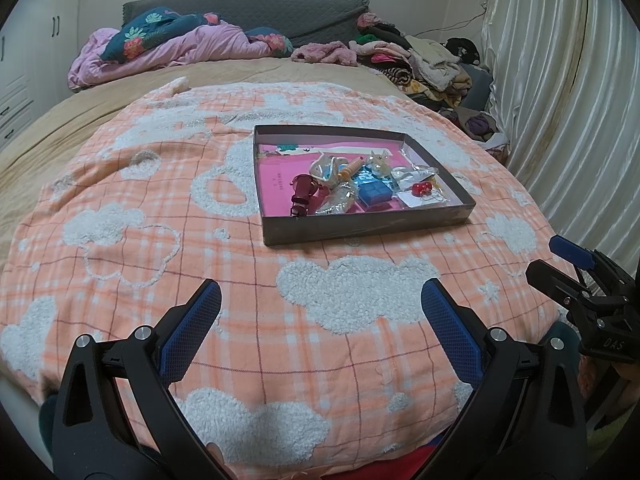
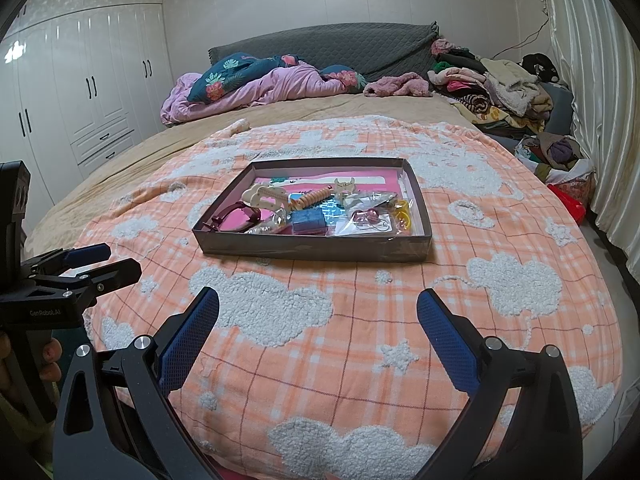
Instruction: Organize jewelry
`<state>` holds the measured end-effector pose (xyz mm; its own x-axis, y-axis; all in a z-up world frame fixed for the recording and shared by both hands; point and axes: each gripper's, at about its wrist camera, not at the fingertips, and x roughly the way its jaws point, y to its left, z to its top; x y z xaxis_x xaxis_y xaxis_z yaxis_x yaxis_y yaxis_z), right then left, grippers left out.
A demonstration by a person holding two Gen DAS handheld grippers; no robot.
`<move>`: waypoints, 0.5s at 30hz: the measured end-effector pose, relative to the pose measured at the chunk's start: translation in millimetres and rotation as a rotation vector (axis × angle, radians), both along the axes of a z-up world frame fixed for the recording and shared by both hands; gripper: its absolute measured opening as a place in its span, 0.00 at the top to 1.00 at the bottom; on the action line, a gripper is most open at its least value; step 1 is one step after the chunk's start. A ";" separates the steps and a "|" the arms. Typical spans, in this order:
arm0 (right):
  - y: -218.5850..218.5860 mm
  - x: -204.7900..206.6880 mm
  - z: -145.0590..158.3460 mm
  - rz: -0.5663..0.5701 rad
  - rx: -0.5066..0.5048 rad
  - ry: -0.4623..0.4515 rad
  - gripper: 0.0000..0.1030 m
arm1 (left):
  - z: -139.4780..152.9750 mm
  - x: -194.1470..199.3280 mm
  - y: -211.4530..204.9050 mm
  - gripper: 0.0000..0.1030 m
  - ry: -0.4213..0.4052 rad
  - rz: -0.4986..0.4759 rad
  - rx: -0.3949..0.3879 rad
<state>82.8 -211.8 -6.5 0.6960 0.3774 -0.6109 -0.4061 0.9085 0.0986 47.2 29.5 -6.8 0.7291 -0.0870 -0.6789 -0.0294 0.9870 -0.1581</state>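
White wardrobe doors line the wall far off beyond the left tongs, and pale curtains hang off to the right of the right tongs. Between them a wide bed carries a rumpled pink quilt and a heap of clothes at its far end, well beyond both tools. Nearer, an orange plaid blanket with fluffy white clouds lies spread directly under the tongs.

On that blanket, straight ahead of both pairs and well apart from their tips, sits a shallow grey tray with a pink floor. Jewelry lies jumbled inside it: a maroon band toward the left, a small blue box in the middle, red beads in clear wrapping toward the right.

Left tongs are spread wide, gripping nothing. Right tongs are likewise spread wide and empty.
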 end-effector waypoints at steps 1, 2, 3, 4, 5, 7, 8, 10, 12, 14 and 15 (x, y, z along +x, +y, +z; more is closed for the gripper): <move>0.8 -0.4 0.4 0.000 -0.001 0.001 0.04 | 0.4 -0.2 0.4 0.09 0.000 -0.002 -0.002; 1.0 -0.6 0.9 0.000 -0.001 0.001 0.04 | -0.4 0.3 -0.8 0.09 -0.001 -0.003 -0.001; 1.0 -0.5 0.8 0.000 -0.001 0.001 0.04 | 0.0 0.0 -0.2 0.09 -0.001 -0.001 0.001; 1.0 -0.7 0.8 -0.001 -0.002 0.002 0.04 | -0.7 0.5 -1.1 0.09 -0.002 -0.002 -0.002; 0.9 -0.4 0.7 -0.002 -0.004 0.001 0.04 | -0.2 0.2 -0.6 0.09 -0.003 -0.007 -0.009; 0.6 1.1 0.1 -0.007 -0.010 0.002 0.04 | 0.6 -1.9 0.8 0.09 -0.006 -0.011 -0.015; -0.3 2.2 -1.7 -0.010 -0.012 0.003 0.04 | 0.8 -2.1 1.6 0.09 -0.004 -0.015 -0.018; -2.4 6.2 -3.4 -0.021 -0.020 0.007 0.04 | 1.1 -2.0 2.2 0.09 -0.001 -0.013 -0.018; -5.8 11.4 -5.9 -0.035 -0.024 0.011 0.04 | 0.7 -1.2 5.0 0.09 0.008 0.003 -0.011; -10.7 18.8 -8.9 -0.057 -0.023 0.020 0.04 | -2.4 3.1 8.7 0.09 0.024 0.032 -0.014; -13.6 22.5 -10.2 -0.068 -0.022 0.025 0.04 | -3.1 4.4 12.6 0.09 0.025 0.048 -0.016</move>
<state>105.3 -225.4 -16.7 0.7039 0.3157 -0.6363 -0.3407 0.9361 0.0876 51.6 42.1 -9.9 0.7153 -0.0634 -0.6959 -0.0810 0.9816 -0.1727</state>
